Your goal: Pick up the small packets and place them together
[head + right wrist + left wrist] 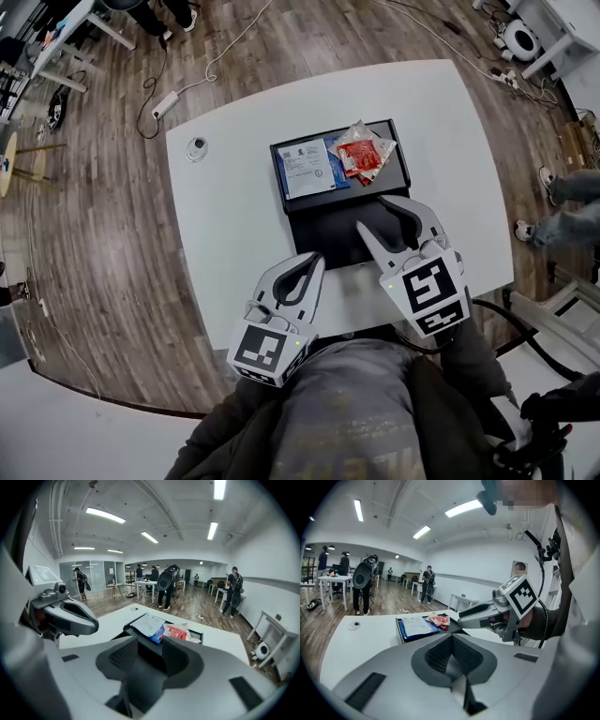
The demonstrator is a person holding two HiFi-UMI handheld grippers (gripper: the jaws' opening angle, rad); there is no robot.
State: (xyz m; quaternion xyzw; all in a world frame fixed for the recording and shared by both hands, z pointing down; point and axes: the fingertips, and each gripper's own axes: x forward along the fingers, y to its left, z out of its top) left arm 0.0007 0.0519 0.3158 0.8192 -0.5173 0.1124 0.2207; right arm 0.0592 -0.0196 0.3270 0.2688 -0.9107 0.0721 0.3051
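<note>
Right gripper (372, 213): jaws apart, nothing between the pads; its tips sit over the near, bare part of a black tray (392, 178), contact with the floor not clear. Left gripper (316, 257): jaws together, empty, just beside the right one on its left, set a little further back, tips near the tray's near edge over the white table (216, 206). Tray contents all lie at the end far from both grippers. Straight ahead of the right gripper's jaws lies a heap of red packets (361, 157) with a crinkled clear wrapper (360, 130) at its far side. Ahead and to the left, touching the heap, lies a blue packet (330, 161), mostly covered by a white printed sheet (303, 169). From the left gripper the packets lie ahead and slightly right. None is touched by either gripper. Well beyond the left gripper, off to its left, a small round thing (196, 147) sits on the table outside the tray. Number of red packets cannot be counted; they overlap. Print on the sheet is too small to read. The tray's near end is partly hidden under the right gripper.
</note>
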